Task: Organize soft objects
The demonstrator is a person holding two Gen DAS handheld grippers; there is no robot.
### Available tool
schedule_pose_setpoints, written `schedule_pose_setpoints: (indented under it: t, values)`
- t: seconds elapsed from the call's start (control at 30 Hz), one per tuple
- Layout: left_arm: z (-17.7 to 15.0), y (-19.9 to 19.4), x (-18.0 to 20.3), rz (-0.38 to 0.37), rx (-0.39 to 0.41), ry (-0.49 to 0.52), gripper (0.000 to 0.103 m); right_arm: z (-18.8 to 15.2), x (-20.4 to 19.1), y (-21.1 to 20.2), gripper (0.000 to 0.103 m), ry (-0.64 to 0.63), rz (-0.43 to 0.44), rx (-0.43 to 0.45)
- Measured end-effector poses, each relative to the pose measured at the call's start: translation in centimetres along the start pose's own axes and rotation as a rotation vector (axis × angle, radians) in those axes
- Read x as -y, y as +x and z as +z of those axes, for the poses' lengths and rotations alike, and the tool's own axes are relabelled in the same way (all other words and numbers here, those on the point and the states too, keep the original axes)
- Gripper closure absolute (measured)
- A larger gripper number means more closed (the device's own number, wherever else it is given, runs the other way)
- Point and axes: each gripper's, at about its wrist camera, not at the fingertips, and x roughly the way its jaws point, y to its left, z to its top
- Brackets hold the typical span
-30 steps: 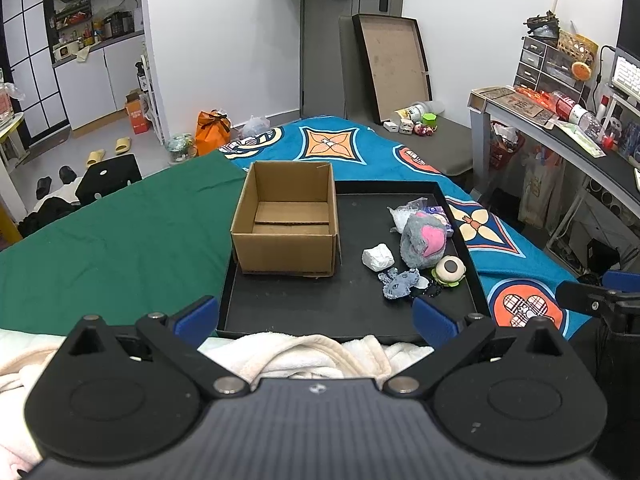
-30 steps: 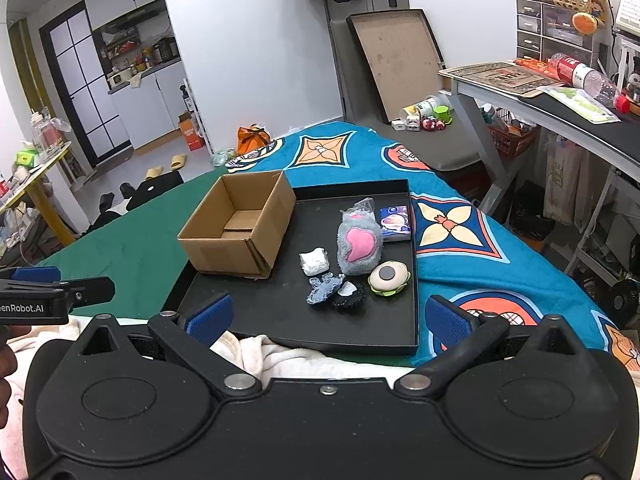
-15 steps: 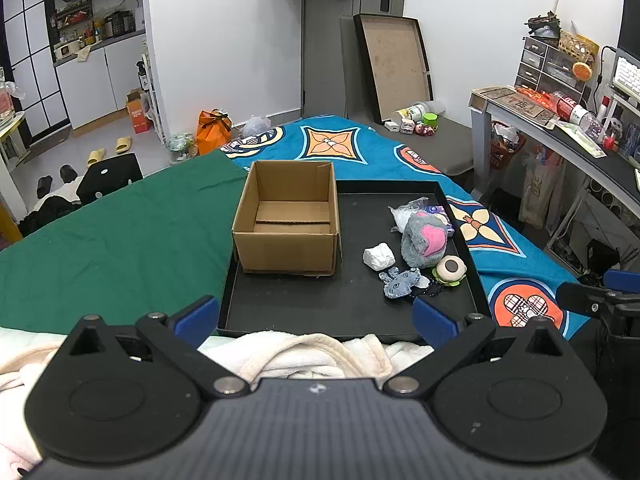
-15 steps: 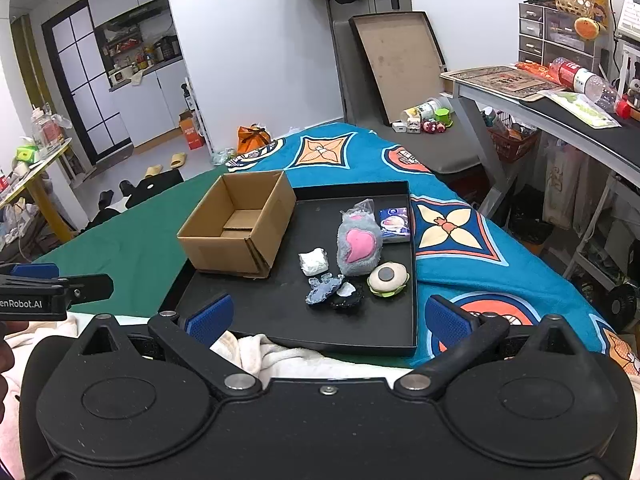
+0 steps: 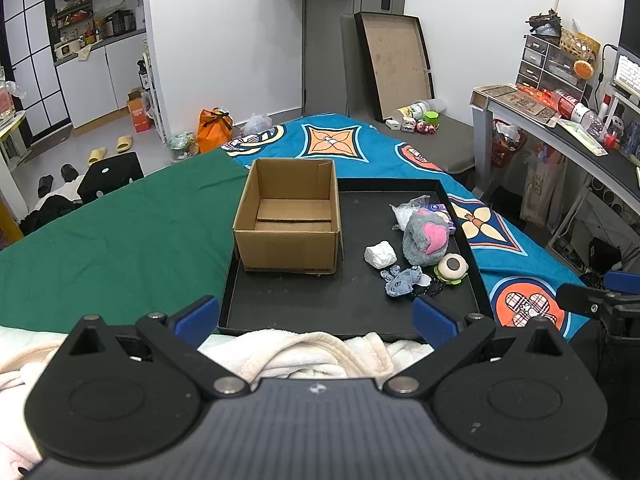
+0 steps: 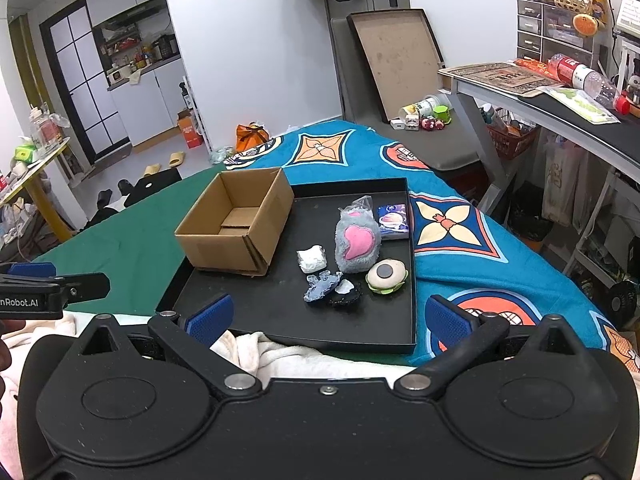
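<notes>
Both tongs, left (image 5: 314, 316) and right (image 6: 328, 316), spread wide, empty, held back; plush toys (image 6: 356, 246) right of cardboard box (image 6: 236, 226), awaiting boxing.

Matt brown cardboard box (image 5: 290, 216), matt black tray (image 5: 320, 304), fuzzy grey plush toy (image 6: 356, 242), perhaps fleece
</notes>
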Motion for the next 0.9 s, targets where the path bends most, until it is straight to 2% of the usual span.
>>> schedule_pose_setpoints:
  t: [0.4,0.9]
  values:
    - [-0.2,0.5,-0.1,0.010,-0.011,0.003,0.001,-0.2,0.2,0.2,0.000,0.009,-0.008,-0.002]
    - [0.6,3.0,-0.8,0.030,-0.025,-0.017,0.001,0.1,1.3,2.6,0.000,0.035,-0.006,-0.023]
